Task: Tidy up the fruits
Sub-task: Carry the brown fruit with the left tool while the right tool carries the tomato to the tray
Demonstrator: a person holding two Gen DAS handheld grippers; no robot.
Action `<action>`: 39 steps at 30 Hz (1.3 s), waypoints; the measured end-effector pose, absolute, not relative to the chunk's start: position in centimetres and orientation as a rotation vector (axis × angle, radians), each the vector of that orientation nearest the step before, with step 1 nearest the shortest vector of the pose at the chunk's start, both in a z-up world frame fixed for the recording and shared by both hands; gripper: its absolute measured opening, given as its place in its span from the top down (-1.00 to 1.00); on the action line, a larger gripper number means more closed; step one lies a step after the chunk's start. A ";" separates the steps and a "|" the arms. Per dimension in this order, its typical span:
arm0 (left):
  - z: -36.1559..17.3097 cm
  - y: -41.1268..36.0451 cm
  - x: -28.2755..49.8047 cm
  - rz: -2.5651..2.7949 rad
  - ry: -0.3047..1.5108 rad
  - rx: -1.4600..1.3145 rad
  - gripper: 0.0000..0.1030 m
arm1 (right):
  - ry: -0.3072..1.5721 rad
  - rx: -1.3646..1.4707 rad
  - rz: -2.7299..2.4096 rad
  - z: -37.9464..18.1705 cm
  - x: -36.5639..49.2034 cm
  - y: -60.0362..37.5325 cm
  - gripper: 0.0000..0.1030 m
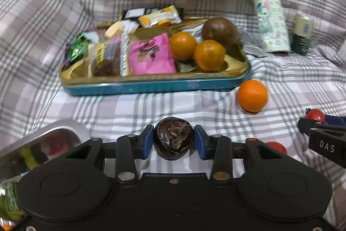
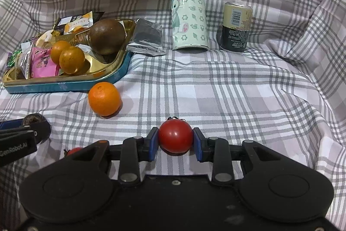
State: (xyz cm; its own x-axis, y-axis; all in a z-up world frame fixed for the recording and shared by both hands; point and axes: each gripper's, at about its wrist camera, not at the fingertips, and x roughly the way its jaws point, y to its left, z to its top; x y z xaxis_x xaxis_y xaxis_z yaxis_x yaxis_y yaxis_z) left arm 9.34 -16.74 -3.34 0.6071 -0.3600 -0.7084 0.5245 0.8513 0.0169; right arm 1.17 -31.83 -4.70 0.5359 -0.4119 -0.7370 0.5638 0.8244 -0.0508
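My left gripper (image 1: 174, 141) has its blue pads against both sides of a dark brown wrinkled fruit (image 1: 173, 135) resting low over the checked cloth. My right gripper (image 2: 175, 141) is shut on a red cherry tomato (image 2: 175, 135) just above the cloth. A second cherry tomato (image 1: 276, 146) lies between the two grippers. One loose orange (image 1: 252, 95) sits on the cloth by the front right corner of the teal and gold tin tray (image 1: 151, 86). In that tray's right end lie two oranges (image 1: 182, 46) and a big brown round fruit (image 1: 219, 30).
Snack packets (image 1: 149, 53) fill the rest of the tray. A metal container (image 1: 54, 133) stands at my near left. A patterned flask (image 2: 189, 12), a can (image 2: 235, 27) and a foil packet (image 2: 147, 38) stand behind. Cloth folds rise on all sides.
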 end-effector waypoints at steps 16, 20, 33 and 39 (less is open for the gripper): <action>-1.1 -12.3 6.4 -0.616 0.617 -0.016 0.06 | 0.888 0.316 -0.705 2.5 -2.8 -27.5 0.34; -1.1 -10.9 6.7 -0.607 0.597 -0.079 0.07 | 0.951 0.272 -0.681 2.6 -2.6 -24.9 0.34; -0.2 -7.7 6.7 -0.533 0.495 -0.166 0.07 | 0.989 0.221 -0.606 3.3 -1.7 -20.2 0.34; 3.0 -2.8 6.5 -0.415 0.533 -0.259 0.07 | 1.007 0.276 -0.557 0.7 -1.9 -18.8 0.34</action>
State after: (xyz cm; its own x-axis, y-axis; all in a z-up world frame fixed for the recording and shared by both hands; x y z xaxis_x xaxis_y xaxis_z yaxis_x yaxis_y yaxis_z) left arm 6.51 -2.82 3.01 0.7817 -0.4459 -0.4361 0.3137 0.8854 -0.3430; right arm -1.88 -18.79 0.66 0.4114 -0.3120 -0.8564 0.5591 0.8285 -0.0333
